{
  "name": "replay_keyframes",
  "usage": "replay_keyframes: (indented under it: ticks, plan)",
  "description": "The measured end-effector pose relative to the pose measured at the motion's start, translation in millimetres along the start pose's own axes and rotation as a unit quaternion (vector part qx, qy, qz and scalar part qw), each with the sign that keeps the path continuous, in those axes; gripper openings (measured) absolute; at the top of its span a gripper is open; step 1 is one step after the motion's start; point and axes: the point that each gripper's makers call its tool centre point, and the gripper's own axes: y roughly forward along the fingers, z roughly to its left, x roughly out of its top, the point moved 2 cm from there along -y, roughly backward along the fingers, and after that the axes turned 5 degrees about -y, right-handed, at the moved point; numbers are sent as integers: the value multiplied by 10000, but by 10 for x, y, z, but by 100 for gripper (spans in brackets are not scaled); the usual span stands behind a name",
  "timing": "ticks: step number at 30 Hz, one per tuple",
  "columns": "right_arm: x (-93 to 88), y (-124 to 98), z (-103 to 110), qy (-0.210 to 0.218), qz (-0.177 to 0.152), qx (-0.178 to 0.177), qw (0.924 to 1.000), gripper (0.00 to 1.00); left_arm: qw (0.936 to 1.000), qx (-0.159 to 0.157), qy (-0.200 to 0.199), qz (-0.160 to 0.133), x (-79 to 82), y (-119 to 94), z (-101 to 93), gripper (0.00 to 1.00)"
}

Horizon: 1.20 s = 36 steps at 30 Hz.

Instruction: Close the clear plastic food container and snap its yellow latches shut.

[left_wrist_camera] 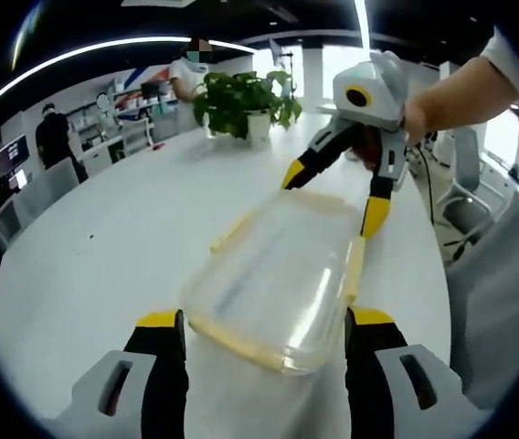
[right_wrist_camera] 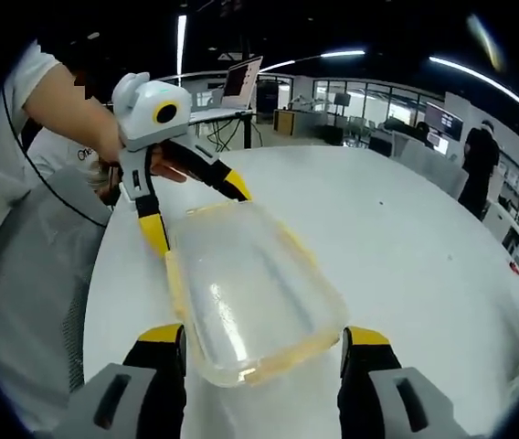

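A clear plastic food container [left_wrist_camera: 273, 274] with yellow latches along its edges lies on the white table [left_wrist_camera: 104, 238], lid on top. In the left gripper view my left gripper [left_wrist_camera: 267, 340] is open, its jaws standing either side of the container's near end. My right gripper [left_wrist_camera: 334, 197] is open at the far end, its yellow tips flanking that end. In the right gripper view the container [right_wrist_camera: 250, 293] sits between the jaws of my right gripper [right_wrist_camera: 261, 346], and my left gripper [right_wrist_camera: 197, 215] straddles the opposite end. I cannot tell whether the latches are snapped.
A potted plant [left_wrist_camera: 246, 105] stands at the table's far side. A grey chair [right_wrist_camera: 49, 274] sits at the table edge beside the person's arm [right_wrist_camera: 68, 101]. A laptop [right_wrist_camera: 241, 80] and desks lie beyond; people stand in the background.
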Motion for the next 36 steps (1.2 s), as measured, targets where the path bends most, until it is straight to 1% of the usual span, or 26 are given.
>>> replay_keyframes:
  ticks: [8,19,28,36]
  plan:
    - [16,20,3,75,70,-58,9999,67,10000,33,-54,22,-5,-7,-5,69]
    - [78,83,56,61,112,-52,9999,67,10000,30,-59,59,-57,-85,27,69]
    - [196,209,134,63,114,-77,9999,66,9999,55,-68,112,-152,-225,114,69]
    - [346,368,210,100,141,-132,9998,65,9999,62,-63,138,-253,-377,250,68]
